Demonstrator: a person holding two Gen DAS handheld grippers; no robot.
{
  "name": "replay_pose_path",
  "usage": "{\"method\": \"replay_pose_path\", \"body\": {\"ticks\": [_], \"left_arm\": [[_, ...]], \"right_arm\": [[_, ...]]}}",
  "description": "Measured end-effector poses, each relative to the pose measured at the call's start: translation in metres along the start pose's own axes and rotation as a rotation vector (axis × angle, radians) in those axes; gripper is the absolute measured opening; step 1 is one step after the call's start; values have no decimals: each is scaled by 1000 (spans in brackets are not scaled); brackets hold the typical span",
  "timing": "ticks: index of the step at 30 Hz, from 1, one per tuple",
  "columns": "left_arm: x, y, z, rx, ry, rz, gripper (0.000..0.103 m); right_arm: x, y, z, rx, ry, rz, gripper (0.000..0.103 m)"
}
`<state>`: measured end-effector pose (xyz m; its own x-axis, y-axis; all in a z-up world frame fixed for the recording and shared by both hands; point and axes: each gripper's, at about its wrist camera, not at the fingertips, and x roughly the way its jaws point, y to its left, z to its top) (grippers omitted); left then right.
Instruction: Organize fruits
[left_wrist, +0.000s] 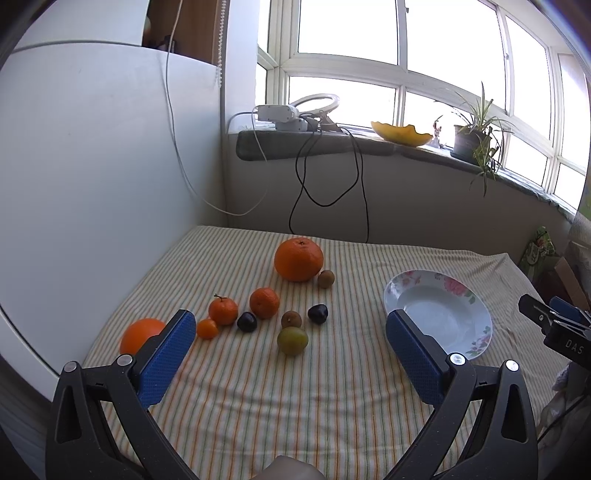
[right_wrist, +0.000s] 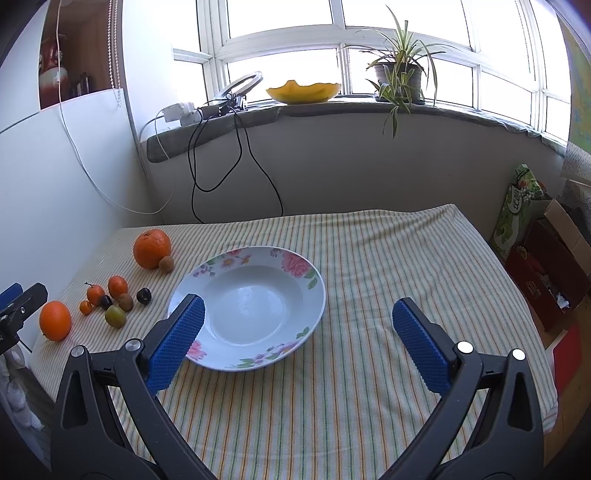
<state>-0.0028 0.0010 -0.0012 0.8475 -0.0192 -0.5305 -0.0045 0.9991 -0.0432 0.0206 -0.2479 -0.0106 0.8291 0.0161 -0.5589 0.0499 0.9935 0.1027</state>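
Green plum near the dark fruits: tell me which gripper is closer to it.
Left. The left gripper hovers open just short of the green plum. The right gripper hangs open off to the plum's right, with the floral bowl in between.

Potted plant (right_wrist: 400, 75), yellow melon rind (right_wrist: 303, 92) and black cables (right_wrist: 236, 155) by the window.

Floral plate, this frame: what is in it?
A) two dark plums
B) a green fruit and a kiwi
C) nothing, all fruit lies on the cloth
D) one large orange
C: the floral plate shows only its bare white well, while the large orange, the dark plums and the green fruit all lie on the striped cloth to its left.
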Motion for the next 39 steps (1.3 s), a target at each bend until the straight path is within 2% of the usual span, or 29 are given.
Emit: {"method": "replay_pose_path", "body": {"ticks": [39], "left_arm": [[-2, -4, 1, 2, -1, 0, 102]], "right_arm": [[0, 2, -1, 0, 5, 5, 103]]}}
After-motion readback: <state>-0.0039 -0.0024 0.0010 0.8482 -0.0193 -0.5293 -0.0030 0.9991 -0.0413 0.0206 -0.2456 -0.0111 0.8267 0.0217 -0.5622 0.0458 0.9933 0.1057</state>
